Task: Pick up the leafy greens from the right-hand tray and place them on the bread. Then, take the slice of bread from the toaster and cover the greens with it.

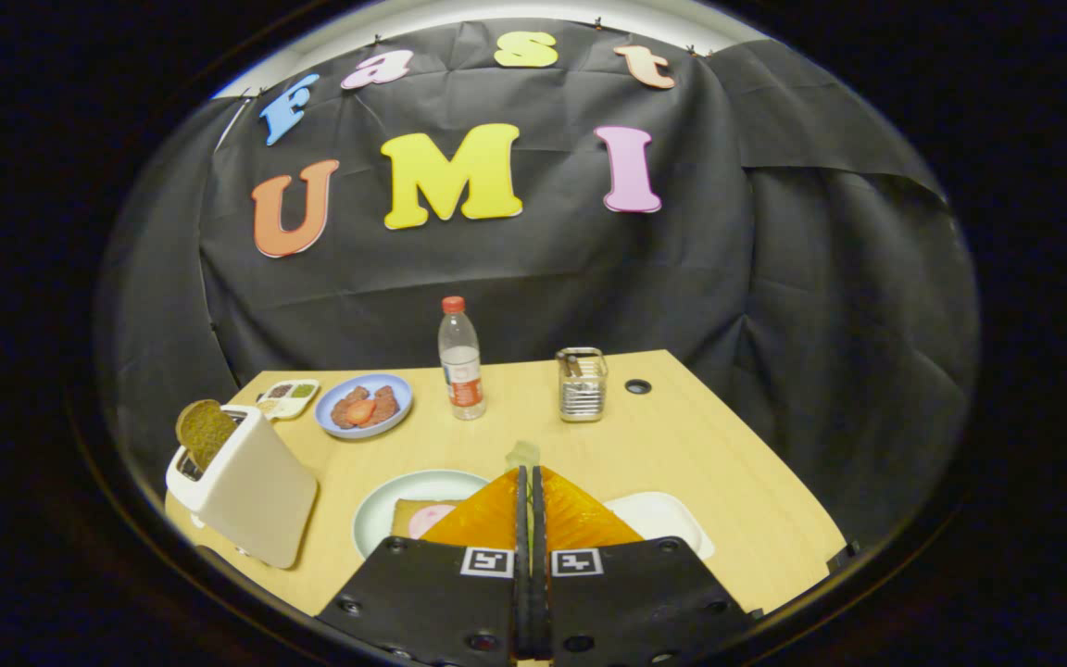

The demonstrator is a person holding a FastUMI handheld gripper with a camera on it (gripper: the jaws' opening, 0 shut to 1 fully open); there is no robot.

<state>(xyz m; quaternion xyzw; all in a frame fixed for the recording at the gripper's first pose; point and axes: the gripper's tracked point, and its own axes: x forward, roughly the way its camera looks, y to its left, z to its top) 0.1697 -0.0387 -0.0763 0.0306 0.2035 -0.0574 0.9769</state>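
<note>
My gripper (530,471) is shut, its two fingers pressed together above the table. A small pale green leafy piece (523,454) sticks out from between the fingertips. Below and left of the fingers lies a pale round plate (383,508) with a slice of bread (407,515) and a pink round slice (429,519) on it, partly hidden by the fingers. The white right-hand tray (668,519) sits just right of the fingers, mostly hidden. A white toaster (251,486) stands at the left with a brown bread slice (204,432) rising from its slot.
Beyond the fingers stand a water bottle (461,359) with a red cap and a clear holder (582,383). A blue plate (365,405) with brown food and a small sauce dish (289,396) sit at the back left. A round hole (638,386) marks the tabletop's far right.
</note>
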